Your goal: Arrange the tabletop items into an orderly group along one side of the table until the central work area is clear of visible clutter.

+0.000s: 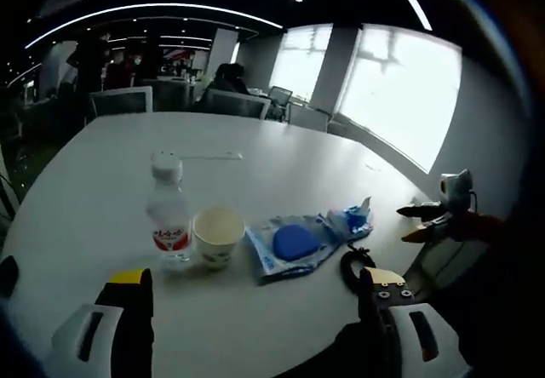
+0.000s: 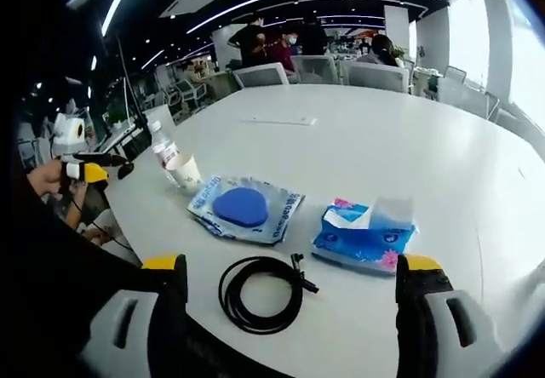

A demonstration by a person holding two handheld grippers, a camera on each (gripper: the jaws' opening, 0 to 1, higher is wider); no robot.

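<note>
You are holding both grippers, left (image 1: 255, 310) and right (image 2: 294, 297), open and empty; nudging the bottle (image 1: 169, 216) beside the cup (image 1: 218, 235) risks tipping it.

Half hidden behind own right jaw in left gripper view: coiled black cable (image 1: 352, 267). Largely screened by white paper cup (image 2: 188, 172) in right gripper view: clear plastic water bottle (image 2: 165, 151). Too blurred to read: bottle's red label, blue tissue pack (image 2: 364, 236) print.
</note>
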